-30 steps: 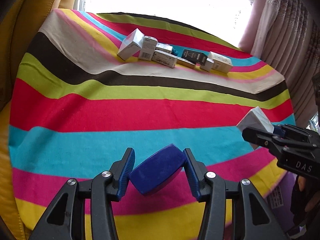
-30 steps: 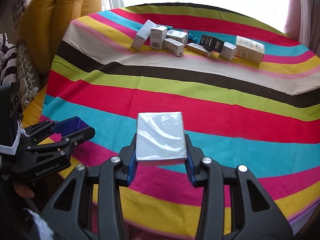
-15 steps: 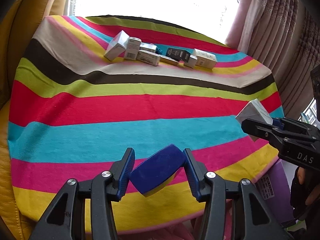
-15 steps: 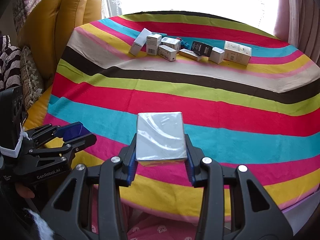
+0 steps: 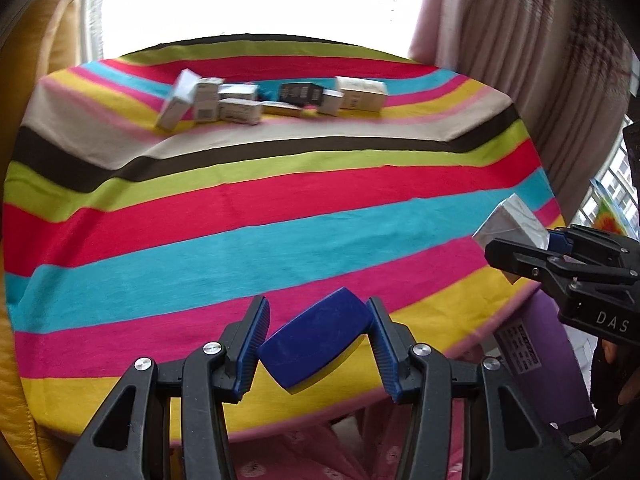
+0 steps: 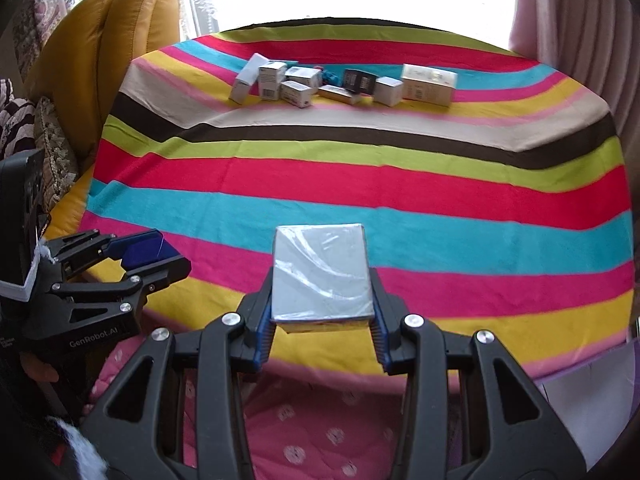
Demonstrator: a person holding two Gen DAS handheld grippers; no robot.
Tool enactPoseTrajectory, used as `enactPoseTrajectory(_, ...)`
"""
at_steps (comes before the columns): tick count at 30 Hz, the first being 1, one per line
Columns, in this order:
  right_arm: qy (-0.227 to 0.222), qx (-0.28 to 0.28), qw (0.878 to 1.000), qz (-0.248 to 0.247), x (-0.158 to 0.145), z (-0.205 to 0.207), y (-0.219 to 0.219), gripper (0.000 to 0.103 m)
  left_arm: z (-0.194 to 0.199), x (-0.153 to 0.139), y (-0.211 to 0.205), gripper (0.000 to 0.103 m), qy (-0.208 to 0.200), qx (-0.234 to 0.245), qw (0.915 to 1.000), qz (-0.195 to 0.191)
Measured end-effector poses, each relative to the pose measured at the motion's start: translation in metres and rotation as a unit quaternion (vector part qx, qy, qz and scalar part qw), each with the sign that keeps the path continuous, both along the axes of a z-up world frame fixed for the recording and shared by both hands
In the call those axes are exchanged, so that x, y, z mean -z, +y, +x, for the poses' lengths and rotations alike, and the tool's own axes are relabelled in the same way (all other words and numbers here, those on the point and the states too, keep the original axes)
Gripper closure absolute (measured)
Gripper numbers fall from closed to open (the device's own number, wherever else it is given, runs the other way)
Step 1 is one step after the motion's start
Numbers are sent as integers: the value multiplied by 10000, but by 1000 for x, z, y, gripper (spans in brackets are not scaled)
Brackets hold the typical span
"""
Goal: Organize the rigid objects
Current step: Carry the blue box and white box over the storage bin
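Note:
My left gripper (image 5: 316,344) is shut on a blue box (image 5: 314,340), held tilted above the near edge of the striped table (image 5: 280,208). It also shows at the left of the right wrist view (image 6: 144,250). My right gripper (image 6: 320,304) is shut on a silver wrapped box (image 6: 320,272), also over the near edge; this box shows at the right of the left wrist view (image 5: 510,222). A row of several small boxes (image 6: 340,84) lies along the far side of the table.
A yellow leather chair (image 6: 100,60) stands at the table's left. Curtains (image 5: 520,60) hang at the right by a bright window. A pink spotted cloth (image 6: 320,432) lies below the table edge, and a purple object (image 5: 540,360) stands at the lower right.
Both grippers have drawn back toward the near table edge with their boxes still held. The row of boxes now looks farther away.

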State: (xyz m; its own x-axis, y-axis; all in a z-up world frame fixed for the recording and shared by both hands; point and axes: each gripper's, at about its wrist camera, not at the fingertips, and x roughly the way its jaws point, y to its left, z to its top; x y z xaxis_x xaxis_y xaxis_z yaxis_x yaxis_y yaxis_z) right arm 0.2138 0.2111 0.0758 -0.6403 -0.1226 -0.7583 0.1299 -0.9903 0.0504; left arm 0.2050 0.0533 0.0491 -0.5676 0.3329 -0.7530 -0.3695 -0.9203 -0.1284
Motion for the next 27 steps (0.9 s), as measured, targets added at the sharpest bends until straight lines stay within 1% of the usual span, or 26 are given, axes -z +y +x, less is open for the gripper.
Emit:
enactPoseTrajectory(6,-1,305,9995,-45,-2,26,32,59,15,-7,40,53,38,510,9986,-125)
enactPoseTrajectory(9,32,517,9987,-13,-4,40,51,59,21,-10,58,53,-15,747,9972,-45)
enactPoseTrajectory(13,115,815,9966,-36,-9,60,77,59,29,-19,89,53,13,1130,9936,-45)
enactPoseTrajectory(16,171,1138,9933,-88,-12,77,103,59,35,-28,108,53,52,1392,9903,-17)
enactPoseTrajectory(19,172,1530,9880,-149,-11,96,134,59,43,-35,131,53,80,1700,9854,3)
enactPoseTrajectory(24,100,2052,9782,-288,-5,122,172,59,59,-42,170,53,130,2204,9753,-82)
enactPoseTrajectory(27,47,2256,9736,-349,1,134,186,59,75,-43,198,53,191,2580,9656,-245)
